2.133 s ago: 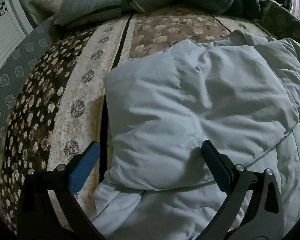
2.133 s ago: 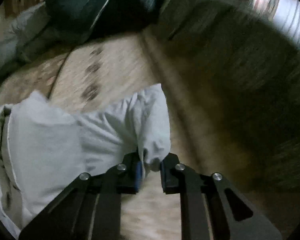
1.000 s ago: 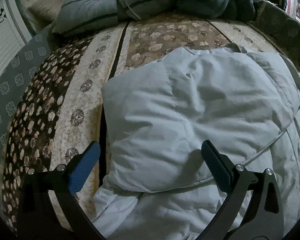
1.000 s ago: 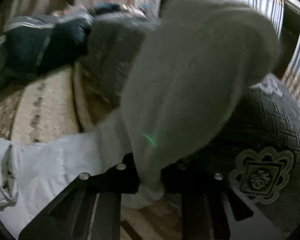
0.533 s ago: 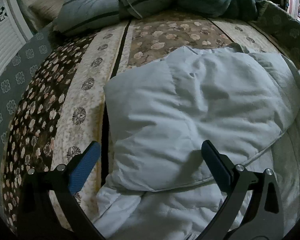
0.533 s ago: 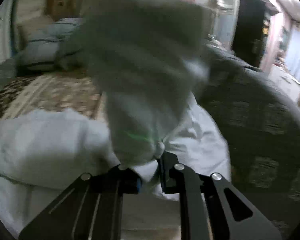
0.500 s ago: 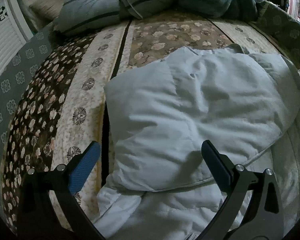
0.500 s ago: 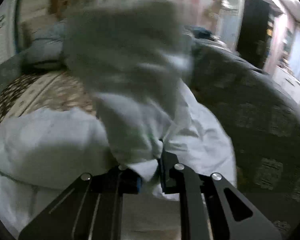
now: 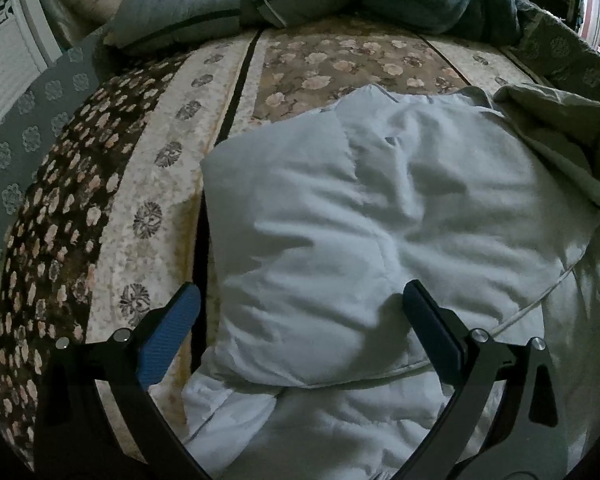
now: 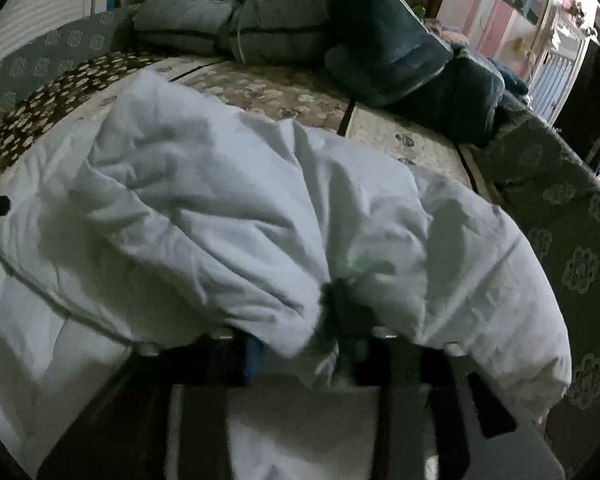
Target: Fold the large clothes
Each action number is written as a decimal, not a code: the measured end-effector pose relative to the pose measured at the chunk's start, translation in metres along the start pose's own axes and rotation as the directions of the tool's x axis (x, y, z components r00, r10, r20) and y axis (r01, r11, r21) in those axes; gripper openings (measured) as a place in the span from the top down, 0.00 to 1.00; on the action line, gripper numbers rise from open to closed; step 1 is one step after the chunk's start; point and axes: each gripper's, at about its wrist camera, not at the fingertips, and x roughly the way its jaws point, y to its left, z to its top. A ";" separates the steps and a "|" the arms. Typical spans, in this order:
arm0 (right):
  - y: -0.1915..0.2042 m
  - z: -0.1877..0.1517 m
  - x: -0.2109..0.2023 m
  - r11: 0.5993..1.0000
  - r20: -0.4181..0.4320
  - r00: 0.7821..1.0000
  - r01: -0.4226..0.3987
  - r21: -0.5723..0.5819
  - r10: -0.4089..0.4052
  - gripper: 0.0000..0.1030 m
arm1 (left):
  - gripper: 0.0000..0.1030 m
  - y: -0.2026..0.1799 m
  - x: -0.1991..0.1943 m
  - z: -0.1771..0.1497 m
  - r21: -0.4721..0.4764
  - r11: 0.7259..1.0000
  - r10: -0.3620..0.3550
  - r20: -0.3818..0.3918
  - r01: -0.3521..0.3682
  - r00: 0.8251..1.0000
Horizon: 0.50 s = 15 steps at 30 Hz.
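We look down on a white padded garment (image 9: pixel 340 240) lying on a bed with a floral patterned cover (image 9: pixel 148 184), toward the bed's right side and near edge. One part of it is folded over the middle, a pale piped seam running along the fold. At the head edge of the bed sit a grey-blue striped bundle of bedding (image 9: pixel 204 4) and a dark teal blanket (image 10: pixel 400 52), well apart from the garment.

Our left gripper (image 9: pixel 300 316) hangs over the garment's near left part with its jaws spread wide, the blue pad (image 9: pixel 168 336) above the cover just beside the cloth and the other finger above the white fabric; nothing is between the pads.

Our right gripper (image 10: pixel 304 344) sits low at the garment's right side, and a bunched sleeve or flap is draped over its fingers. Its jaws have just been opening, and cloth lies between them; the view there is blurred and mostly covered, so the pads seem no longer to pinch it, though we cannot be sure
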 end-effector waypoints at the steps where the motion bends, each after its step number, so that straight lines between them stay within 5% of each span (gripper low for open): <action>1: -0.003 -0.003 -0.005 1.000 -0.004 1.000 -0.015 0.001 0.015 0.42 | 0.03 0.000 0.001 0.000 -0.002 1.000 0.001 -0.007 -0.001 1.000; 4: -0.006 -0.014 -0.020 0.999 0.003 0.999 -0.033 -0.021 0.033 0.37 | 0.03 -0.005 0.000 0.000 -0.002 1.000 0.004 -0.020 -0.004 1.000; 9: -0.043 -0.042 -0.055 1.000 0.026 0.999 -0.023 0.008 0.023 0.26 | 0.03 -0.033 -0.029 0.005 0.020 0.995 -0.096 -0.003 0.096 0.995; 15: -0.127 -0.087 -0.065 0.976 -0.011 1.000 -0.005 0.219 0.007 0.25 | 0.03 -0.092 -0.052 0.020 0.130 0.989 -0.079 0.010 0.077 0.997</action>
